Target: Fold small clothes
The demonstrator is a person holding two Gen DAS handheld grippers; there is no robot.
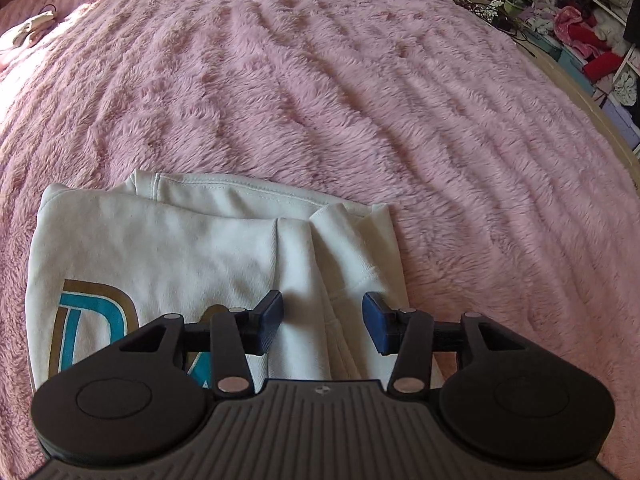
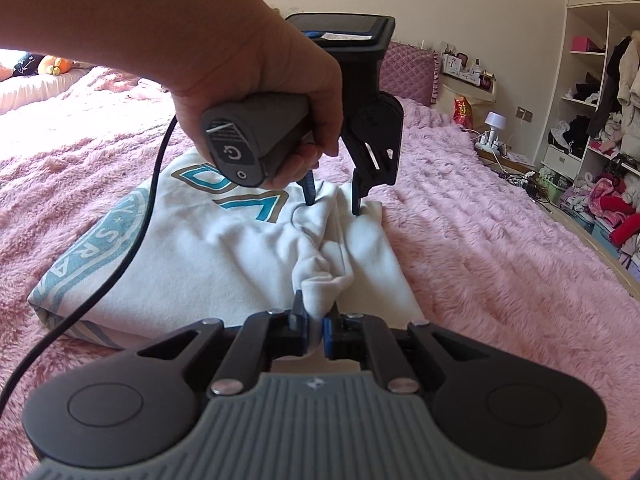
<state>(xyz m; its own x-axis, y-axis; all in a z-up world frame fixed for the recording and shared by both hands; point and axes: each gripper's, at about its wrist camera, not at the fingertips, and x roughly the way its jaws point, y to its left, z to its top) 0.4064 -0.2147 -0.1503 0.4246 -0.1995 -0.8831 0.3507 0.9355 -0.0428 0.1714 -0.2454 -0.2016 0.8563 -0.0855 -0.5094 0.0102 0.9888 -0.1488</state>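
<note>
A white sweatshirt with a teal and gold print lies partly folded on the pink furry blanket. My left gripper is open, its blue pads straddling a raised fold near the garment's right side. In the right wrist view the left gripper points down with its fingertips touching the sweatshirt. My right gripper is shut on a bunched fold of the white fabric at the near edge.
The blanket covers the whole bed. The bed's wooden edge runs along the right. Open shelves with piled clothes stand at the right. A black cable hangs from the left gripper across the garment. Cushions lie far left.
</note>
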